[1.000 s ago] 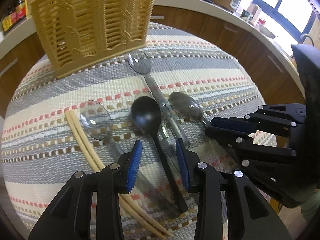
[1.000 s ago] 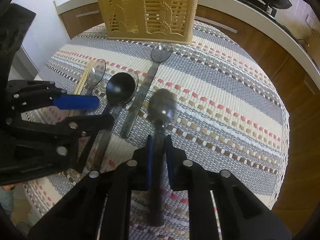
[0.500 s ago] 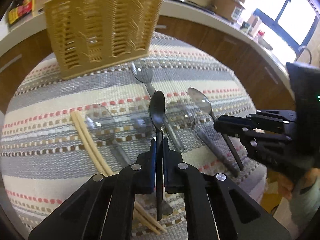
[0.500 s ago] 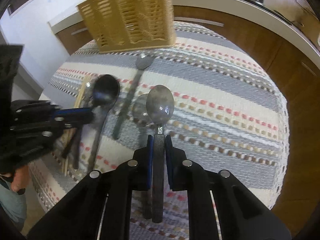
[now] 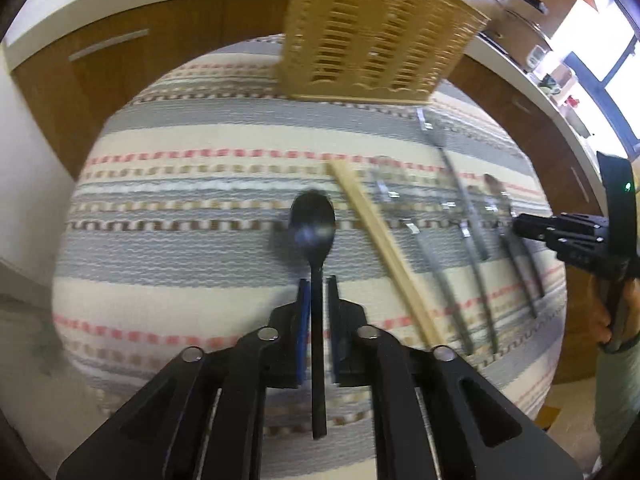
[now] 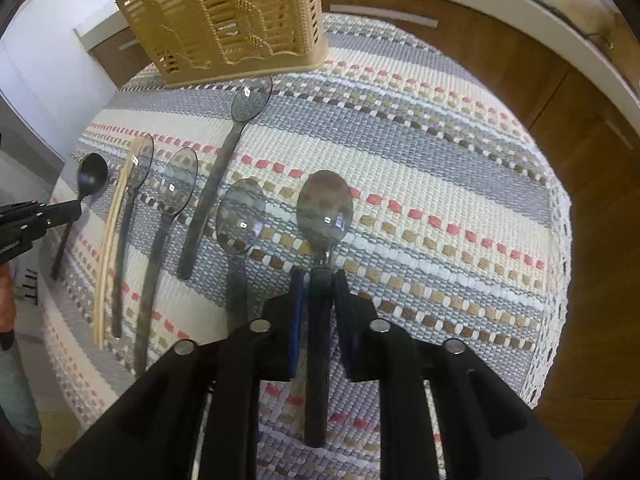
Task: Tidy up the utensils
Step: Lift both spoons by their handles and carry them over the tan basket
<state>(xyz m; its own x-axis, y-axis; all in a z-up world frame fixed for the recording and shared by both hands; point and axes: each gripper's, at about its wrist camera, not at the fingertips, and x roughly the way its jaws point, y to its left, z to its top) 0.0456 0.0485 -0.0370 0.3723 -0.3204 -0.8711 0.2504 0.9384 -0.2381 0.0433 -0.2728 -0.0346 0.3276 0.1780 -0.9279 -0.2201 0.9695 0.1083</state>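
A black spoon (image 5: 312, 228) lies on the striped cloth (image 5: 180, 240), left of the chopsticks (image 5: 384, 240). Its handle runs between the fingers of my left gripper (image 5: 318, 280). The jaws are opening and a gap shows on each side of the handle. A metal spoon with a black handle (image 6: 324, 208) lies at the right end of the row. My right gripper (image 6: 320, 274) straddles that handle, its jaws also opening, pads off it. Several clear plastic spoons (image 6: 240, 216) lie between the chopsticks (image 6: 112, 240) and the metal spoon. The left gripper (image 6: 60, 212) shows beside the black spoon (image 6: 92, 176).
A tan slotted utensil basket (image 6: 228, 20) stands at the far edge of the cloth (image 6: 440, 160), also seen in the left wrist view as the basket (image 5: 380, 40). Wooden cabinets (image 6: 520, 64) under a white counter curve behind. The right gripper (image 5: 520, 224) and a hand (image 5: 604, 320) sit at the right.
The left gripper carried the black spoon left past the chopsticks and its jaws have parted. The right gripper moved the metal spoon to the row's right end and loosened its hold on it.
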